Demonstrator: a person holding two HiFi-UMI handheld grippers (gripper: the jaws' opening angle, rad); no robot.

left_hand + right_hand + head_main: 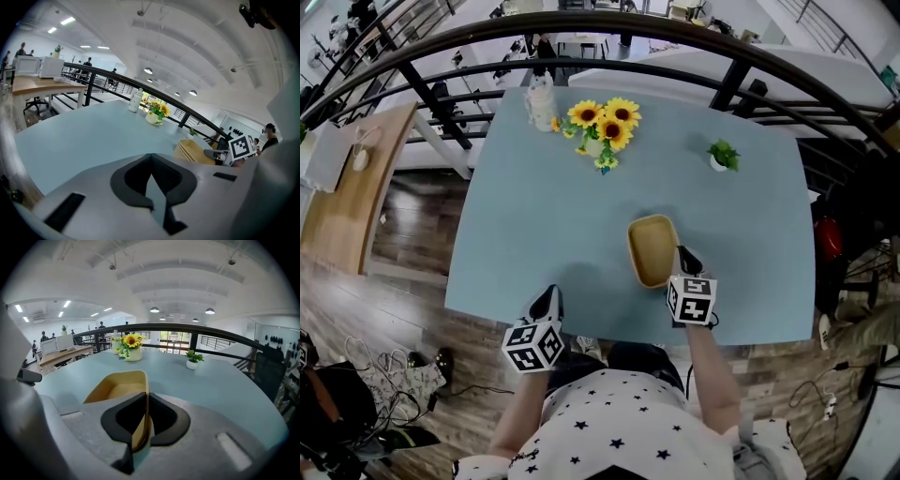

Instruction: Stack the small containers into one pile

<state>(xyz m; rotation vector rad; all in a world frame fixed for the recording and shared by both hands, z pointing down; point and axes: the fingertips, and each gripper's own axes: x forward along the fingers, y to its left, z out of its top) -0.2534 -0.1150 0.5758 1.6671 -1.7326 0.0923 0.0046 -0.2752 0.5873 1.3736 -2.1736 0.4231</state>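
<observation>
Visibly nested, tan rounded-rectangular containers [117, 390] sit before the right tool [146, 404], which pinches their near wall; left tool [151, 161] closed, empty.

Containers [191, 151]: right end hidden behind right hand-held gripper [212, 153] in left gripper view; number nested unclear.
Bottle [542, 101]: label too small to read.

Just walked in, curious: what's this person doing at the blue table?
A person holds a tool in each hand. The right tool is clamped on the rim of the tan containers, which sit nested on the blue table. The left tool is shut and empty, near the table's front edge.
</observation>
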